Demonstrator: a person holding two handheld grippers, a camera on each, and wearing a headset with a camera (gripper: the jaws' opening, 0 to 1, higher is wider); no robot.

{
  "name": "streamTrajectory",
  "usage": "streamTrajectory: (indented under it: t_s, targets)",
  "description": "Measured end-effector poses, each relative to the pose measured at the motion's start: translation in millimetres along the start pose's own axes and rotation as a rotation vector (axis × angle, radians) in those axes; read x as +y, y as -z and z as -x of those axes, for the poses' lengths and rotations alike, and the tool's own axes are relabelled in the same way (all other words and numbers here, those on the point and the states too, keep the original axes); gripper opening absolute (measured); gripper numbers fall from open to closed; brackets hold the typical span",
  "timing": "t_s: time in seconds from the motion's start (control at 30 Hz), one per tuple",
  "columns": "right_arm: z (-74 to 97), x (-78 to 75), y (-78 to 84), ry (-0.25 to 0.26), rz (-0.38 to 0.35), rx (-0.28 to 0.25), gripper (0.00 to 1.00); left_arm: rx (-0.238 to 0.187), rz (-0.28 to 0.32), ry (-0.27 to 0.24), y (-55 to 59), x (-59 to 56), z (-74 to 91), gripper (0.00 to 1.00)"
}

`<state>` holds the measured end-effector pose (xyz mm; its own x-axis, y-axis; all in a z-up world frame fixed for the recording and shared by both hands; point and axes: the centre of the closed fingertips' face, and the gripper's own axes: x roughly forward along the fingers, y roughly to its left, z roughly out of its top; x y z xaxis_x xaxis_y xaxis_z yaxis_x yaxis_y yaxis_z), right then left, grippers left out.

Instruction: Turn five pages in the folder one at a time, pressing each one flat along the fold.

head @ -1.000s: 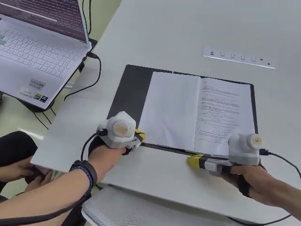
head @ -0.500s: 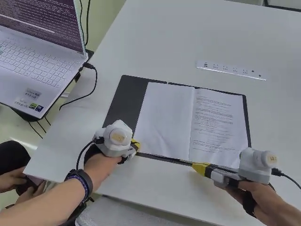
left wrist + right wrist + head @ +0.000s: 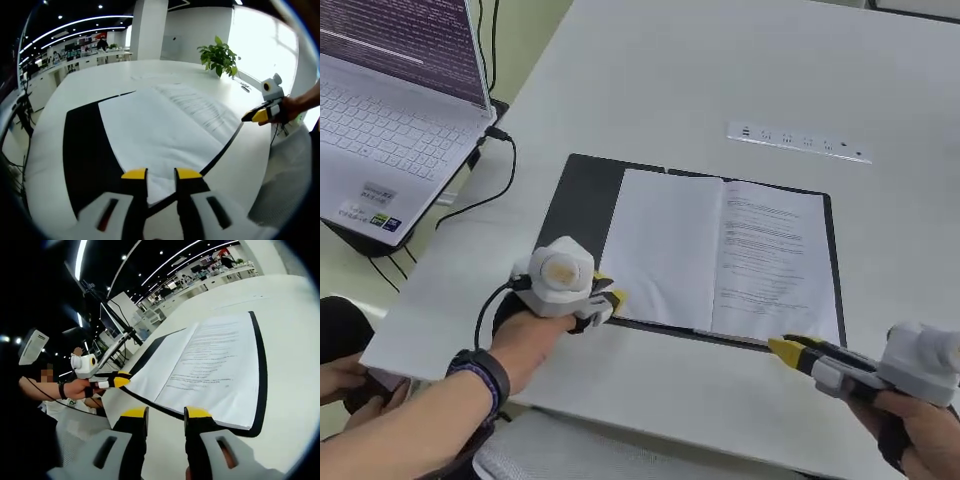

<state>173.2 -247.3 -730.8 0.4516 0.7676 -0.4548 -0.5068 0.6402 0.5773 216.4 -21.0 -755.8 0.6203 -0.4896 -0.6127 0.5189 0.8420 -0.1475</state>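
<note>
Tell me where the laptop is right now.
In the head view the laptop sits at the upper left, just past the left edge of the white table, to the left of the open folder.

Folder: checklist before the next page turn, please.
1. Folder lies open on the table: ok.
2. Blank left page lies flat up to the fold: ok.
3. Right gripper has its jaws apart with nothing between them: ok.
4. Printed right page is between the right gripper's jaws: not ok. The tips sit at the folder's near edge, off the page.
5. Left gripper is at the near edge of the blank left page with its jaws apart: ok. Whether it presses down: cannot tell.
6. Laptop cable lies apart from the folder: ok.
</note>
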Motion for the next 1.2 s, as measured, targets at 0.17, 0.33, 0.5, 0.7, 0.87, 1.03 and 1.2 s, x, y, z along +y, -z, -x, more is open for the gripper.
streamTrajectory:
  t_s: [0.17,0.33,0.5,0.7,0.87,1.03,1.2]
  targets:
    - [16.3,-4.6,-5.6,0.05,-0.009,-0.03,0.34,-0.006,-0.01,0.013,-2.2,-4.6,4.6,0.27]
    - [29.6,-10.1,-10.4,0.088,-0.01,-0.053,0.39,-0.023,0.002,0.012,-5.1,-5.1,11.9,0.32]
    - [44.1,-16.9,-15.7,0.124,-0.011,-0.084,0.44,-0.051,0.019,0.002,-9.6,-4.5,18.0,0.35]
    - [58.3,-23.4,-16.3,0.156,-0.014,-0.108,0.47,-0.056,0.015,0.007,-10.5,-7.4,23.0,0.4]
    - [66.5,-24.2,-17.0,0.18,0.0,-0.115,0.53,-0.074,0.019,0.009,-16.6,-9.7,31.7,0.47]
    - [73.0,-23.2,-19.5,0.199,0.037,-0.104,0.6,-0.092,0.04,0.009,-22.0,-10.3,41.7,0.56]
    - [77.3,-22.3,-18.8,0.202,0.065,-0.082,0.64,-0.094,0.038,0.008,-20.7,-11.0,47.1,0.63]
